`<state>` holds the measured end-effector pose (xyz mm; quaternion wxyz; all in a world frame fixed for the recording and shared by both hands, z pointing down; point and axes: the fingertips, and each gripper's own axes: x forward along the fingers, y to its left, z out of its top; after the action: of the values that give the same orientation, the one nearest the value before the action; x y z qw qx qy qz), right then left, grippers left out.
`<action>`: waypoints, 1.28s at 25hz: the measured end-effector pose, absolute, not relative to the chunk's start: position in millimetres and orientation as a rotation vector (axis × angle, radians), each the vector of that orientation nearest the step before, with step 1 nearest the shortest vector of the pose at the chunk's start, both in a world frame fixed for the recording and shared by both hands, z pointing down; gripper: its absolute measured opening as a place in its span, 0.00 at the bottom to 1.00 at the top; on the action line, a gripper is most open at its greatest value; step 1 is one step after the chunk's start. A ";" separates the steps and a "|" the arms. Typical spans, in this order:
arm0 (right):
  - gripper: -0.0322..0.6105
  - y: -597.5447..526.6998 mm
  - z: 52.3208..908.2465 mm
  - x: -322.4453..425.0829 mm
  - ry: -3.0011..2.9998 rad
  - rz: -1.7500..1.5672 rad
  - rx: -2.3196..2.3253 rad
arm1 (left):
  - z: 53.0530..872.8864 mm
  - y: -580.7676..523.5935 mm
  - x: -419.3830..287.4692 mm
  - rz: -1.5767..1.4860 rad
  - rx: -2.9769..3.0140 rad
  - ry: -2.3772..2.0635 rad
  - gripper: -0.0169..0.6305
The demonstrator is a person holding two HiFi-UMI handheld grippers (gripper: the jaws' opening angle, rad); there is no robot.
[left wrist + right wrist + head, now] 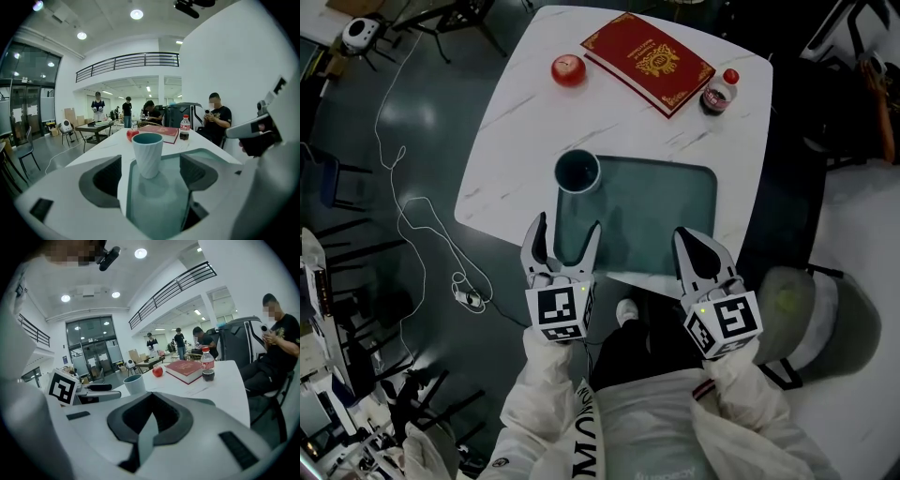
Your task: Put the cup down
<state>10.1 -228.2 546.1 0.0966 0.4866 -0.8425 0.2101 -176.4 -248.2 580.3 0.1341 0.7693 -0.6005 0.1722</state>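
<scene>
Cup [577, 172] upright on the mat's [666, 202] corner.
Left gripper [567, 230] jaws released, just short of the cup; right gripper [694, 242] jaws clenched, empty.

left gripper [567, 226] + right gripper [687, 236]: white plastic shells, dark grey lining inside the jaws | cube [558, 314] on each, black-and-white square markers | sleeves [547, 377]: puffy white jacket [642, 431], big black lettering down the front | black trousers [639, 352], white shoe [627, 311]
</scene>
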 end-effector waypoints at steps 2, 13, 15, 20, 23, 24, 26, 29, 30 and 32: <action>0.06 -216.9 539.4 9.2 -2.493 0.631 1.451 | 572.7 -236.8 -177.1 0.492 2.243 -1.736 0.64; 0.06 -168.7 510.2 8.4 -2.504 0.635 1.504 | 537.5 -194.2 -177.2 0.410 2.304 -1.729 0.64; 0.06 -162.7 505.7 6.2 -2.511 0.623 1.500 | 531.5 -189.1 -175.7 0.398 2.319 -1.728 0.64; 0.06 -147.2 488.3 1.5 -2.527 0.595 1.497 | 510.2 -176.0 -170.1 0.375 2.356 -1.715 0.64; 0.06 -139.7 474.0 -2.8 -2.540 0.566 1.489 | 493.6 -169.3 -168.9 0.345 2.372 -1.716 0.64; 0.06 -137.8 469.2 -4.4 -2.545 0.555 1.484 | 488.2 -167.3 -168.8 0.334 2.375 -1.717 0.64; 0.06 -134.7 458.0 -6.5 -2.557 0.527 1.483 | 477.6 -163.1 -167.8 0.316 2.387 -1.714 0.64; 0.06 -131.6 439.9 -7.5 -2.575 0.481 1.500 | 460.4 -158.6 -164.6 0.297 2.425 -1.713 0.64; 0.06 -130.2 433.9 -8.3 -2.581 0.467 1.504 | 453.3 -157.0 -164.1 0.288 2.439 -1.720 0.60; 0.06 -124.7 422.5 -11.1 -2.591 0.445 1.506 | 440.6 -150.8 -163.8 0.272 2.457 -1.724 0.57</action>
<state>-11.1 -124.7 422.5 0.0558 0.4962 -0.8539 0.1466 -163.8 -150.8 440.6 0.0638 0.8136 -0.5709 0.0902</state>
